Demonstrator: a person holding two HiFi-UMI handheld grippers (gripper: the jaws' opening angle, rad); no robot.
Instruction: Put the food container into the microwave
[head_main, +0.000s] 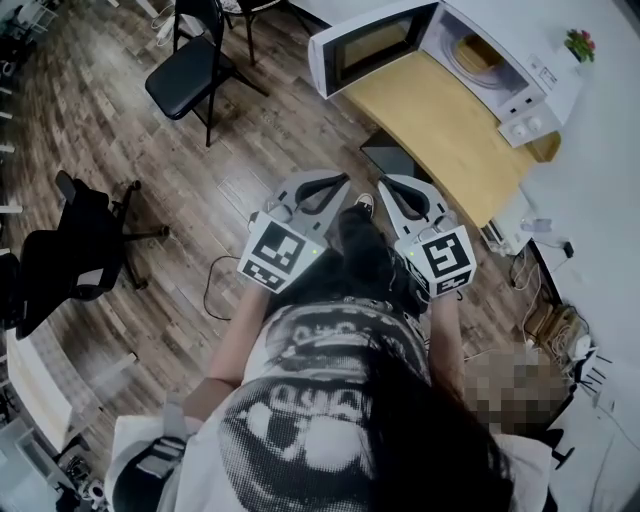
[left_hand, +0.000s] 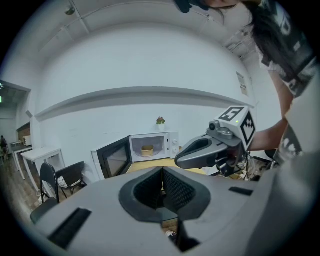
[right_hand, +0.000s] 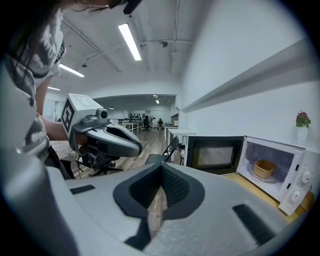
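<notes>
1. Food container (right_hand: 264, 169) is sitting inside the microwave (right_hand: 299, 172) at the worktop's (head_main: 440, 120) far end; placing looks done.
2. Left claw (left_hand: 161, 172) and right claw (right_hand: 161, 169) are both hanging closed, empty.
3. Door (right_hand: 215, 155) is standing open.

Cool, even light from ceiling strip lights (right_hand: 131, 42) casts only soft shadows, while both gripper views bend strongly into black corners and the head view looks dimmer.
</notes>
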